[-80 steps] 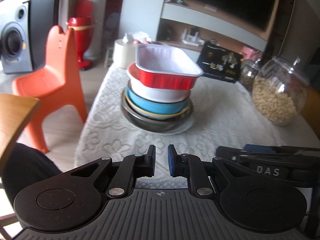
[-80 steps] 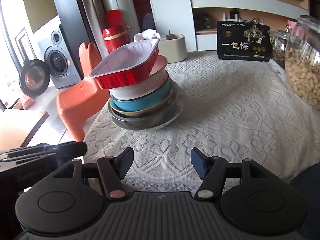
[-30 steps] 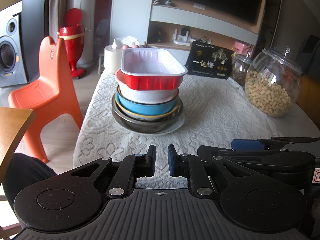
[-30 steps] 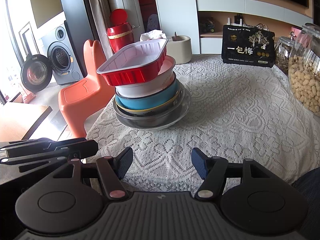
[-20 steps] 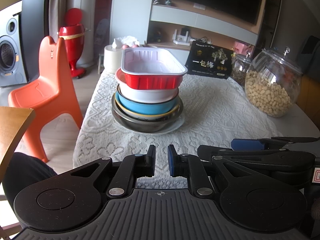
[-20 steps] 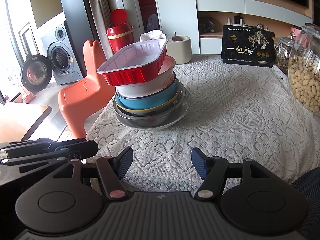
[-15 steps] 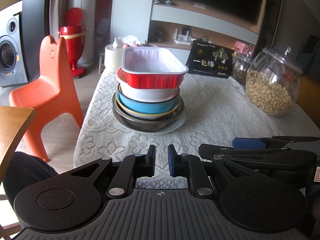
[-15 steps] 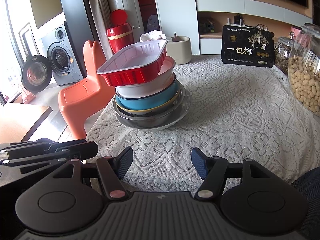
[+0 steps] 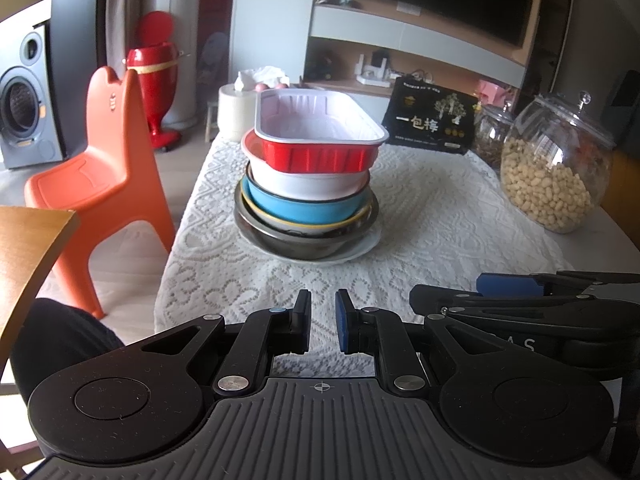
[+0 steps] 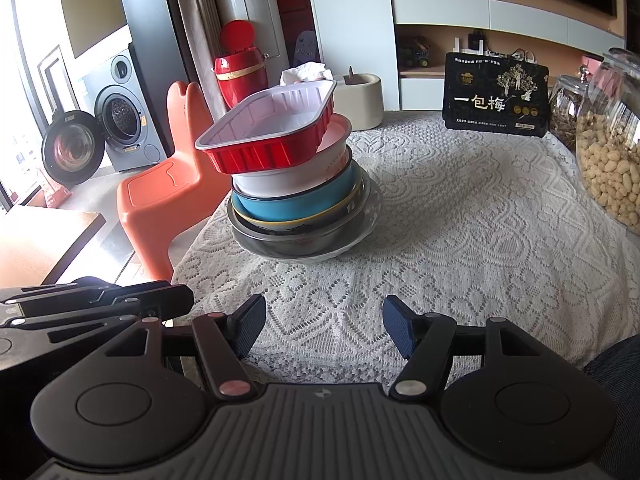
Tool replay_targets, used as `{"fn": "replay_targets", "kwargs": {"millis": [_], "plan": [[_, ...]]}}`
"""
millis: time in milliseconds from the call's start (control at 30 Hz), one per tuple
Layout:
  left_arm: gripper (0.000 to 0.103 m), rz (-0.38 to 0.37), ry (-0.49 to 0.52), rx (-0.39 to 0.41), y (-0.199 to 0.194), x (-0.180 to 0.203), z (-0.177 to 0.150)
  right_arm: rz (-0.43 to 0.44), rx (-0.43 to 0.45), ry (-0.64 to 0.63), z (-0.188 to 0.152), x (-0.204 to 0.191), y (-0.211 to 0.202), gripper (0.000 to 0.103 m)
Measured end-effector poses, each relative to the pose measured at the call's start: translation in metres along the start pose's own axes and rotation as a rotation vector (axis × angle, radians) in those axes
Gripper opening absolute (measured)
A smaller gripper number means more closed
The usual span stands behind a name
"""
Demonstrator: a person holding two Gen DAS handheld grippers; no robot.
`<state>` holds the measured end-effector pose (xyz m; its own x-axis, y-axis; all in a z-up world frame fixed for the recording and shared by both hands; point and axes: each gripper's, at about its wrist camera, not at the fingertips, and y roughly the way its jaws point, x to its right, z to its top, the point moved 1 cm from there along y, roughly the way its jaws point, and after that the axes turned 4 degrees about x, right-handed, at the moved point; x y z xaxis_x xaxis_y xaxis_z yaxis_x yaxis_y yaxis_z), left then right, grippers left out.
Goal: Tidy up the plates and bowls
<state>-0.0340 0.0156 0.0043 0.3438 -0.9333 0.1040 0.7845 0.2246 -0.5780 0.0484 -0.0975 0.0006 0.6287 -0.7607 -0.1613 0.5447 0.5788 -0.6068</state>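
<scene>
Nothing moved lately: my left gripper [image 9: 322, 326] stays nearly closed, right gripper [image 10: 324, 326] half-open, both empty, stack [image 9: 308, 196] at twelve o'clock.

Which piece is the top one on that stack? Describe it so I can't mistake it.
On the lace-covered table, find the single stack of dishes near its left edge, by the orange chair. The top piece is the red tray. Unlike the round bowls below, it is rectangular, with ribbed red sides and a white inside.
</scene>
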Motion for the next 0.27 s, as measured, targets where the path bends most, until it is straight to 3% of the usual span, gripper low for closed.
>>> {"fn": "replay_targets", "kwargs": {"millis": [133,267], "plan": [[0.016,-0.023,0.002,0.031,-0.0032,0.0005,-0.0005,0.004,0.004,-0.003,0.0026,-0.0008,-0.0009,0.065],[0.016,0.009,0.004,0.036,-0.0002,0.0000,0.0005,0.007,0.007,-0.002,0.0034,-0.0010,-0.0029,0.065]]}}
